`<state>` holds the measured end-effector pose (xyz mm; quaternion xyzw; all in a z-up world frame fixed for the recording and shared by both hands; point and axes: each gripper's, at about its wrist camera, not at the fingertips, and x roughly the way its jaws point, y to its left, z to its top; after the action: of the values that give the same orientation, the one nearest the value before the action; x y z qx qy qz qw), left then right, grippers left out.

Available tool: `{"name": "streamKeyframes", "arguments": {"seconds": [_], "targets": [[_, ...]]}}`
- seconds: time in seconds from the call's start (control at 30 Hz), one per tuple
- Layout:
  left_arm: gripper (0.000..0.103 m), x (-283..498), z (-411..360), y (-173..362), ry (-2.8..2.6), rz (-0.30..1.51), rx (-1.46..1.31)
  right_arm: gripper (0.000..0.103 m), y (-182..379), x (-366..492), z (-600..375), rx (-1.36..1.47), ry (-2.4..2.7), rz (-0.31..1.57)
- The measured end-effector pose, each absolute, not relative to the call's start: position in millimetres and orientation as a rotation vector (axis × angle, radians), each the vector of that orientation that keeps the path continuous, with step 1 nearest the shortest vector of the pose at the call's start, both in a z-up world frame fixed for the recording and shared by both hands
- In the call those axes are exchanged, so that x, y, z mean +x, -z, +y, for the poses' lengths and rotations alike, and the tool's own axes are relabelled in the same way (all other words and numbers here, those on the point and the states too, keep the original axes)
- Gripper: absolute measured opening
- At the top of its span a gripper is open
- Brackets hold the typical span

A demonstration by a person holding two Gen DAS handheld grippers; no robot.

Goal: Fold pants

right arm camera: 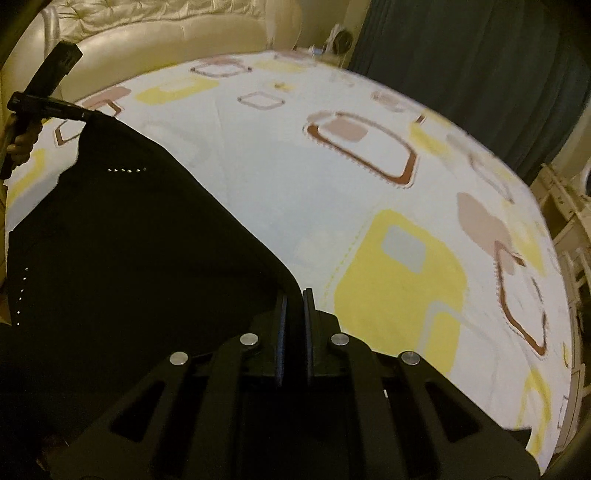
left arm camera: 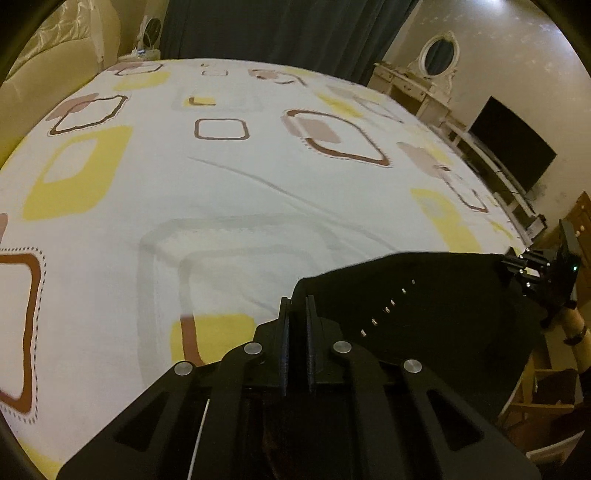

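Note:
The black pants (left arm camera: pixel 424 302) hang stretched between my two grippers above the bed; a row of small silver studs shows on the cloth. My left gripper (left arm camera: pixel 297 302) is shut on one corner of the pants. My right gripper (right arm camera: pixel 294 295) is shut on the other corner of the pants (right arm camera: pixel 140 236). In the left wrist view the right gripper (left arm camera: pixel 511 263) shows at the far right, pinching the cloth's edge. In the right wrist view the left gripper (right arm camera: pixel 86 114) shows at the upper left, pinching the cloth. The lower part of the pants is hidden.
A bed with a white sheet (left arm camera: pixel 221 184) patterned in yellow and brown squares lies below. A cream padded headboard (right arm camera: pixel 166 33) is behind it. Dark curtains (left arm camera: pixel 277 29), a dressing table with mirror (left arm camera: pixel 436 62) and a black TV (left arm camera: pixel 513 144) stand beyond the bed.

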<state>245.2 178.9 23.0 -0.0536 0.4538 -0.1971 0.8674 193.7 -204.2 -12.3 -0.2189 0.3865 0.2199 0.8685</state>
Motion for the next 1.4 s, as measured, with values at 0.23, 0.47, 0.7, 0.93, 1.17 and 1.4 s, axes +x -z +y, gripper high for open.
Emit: {"name": "streamKeyframes", "arguments": {"seconds": [0.23,0.47,0.7,0.93,1.17,1.4], "targets": [[0.006,178,184,-43,0.419,0.895,-0.157,0.007,6,114,-198,-0.493,-0.432,0.712],[0.006,105,199,-30,0.411,0.912,-0.228,0.007,19,48,-201,-0.506,-0.447,0.710],[0.007,58,203,5,0.386,0.985,-0.271,0.007,41,4,-198,-0.506,-0.454,0.744],[0.007,46,200,36,0.341,1.046,-0.264,0.007,67,-20,-192,-0.512,-0.449,0.802],[0.008,34,206,42,0.309,1.029,-0.309,0.008,83,-33,-187,-0.524,-0.448,0.824],[0.009,32,211,46,0.290,1.021,-0.328,0.008,87,-33,-186,-0.501,-0.445,0.833]]}}
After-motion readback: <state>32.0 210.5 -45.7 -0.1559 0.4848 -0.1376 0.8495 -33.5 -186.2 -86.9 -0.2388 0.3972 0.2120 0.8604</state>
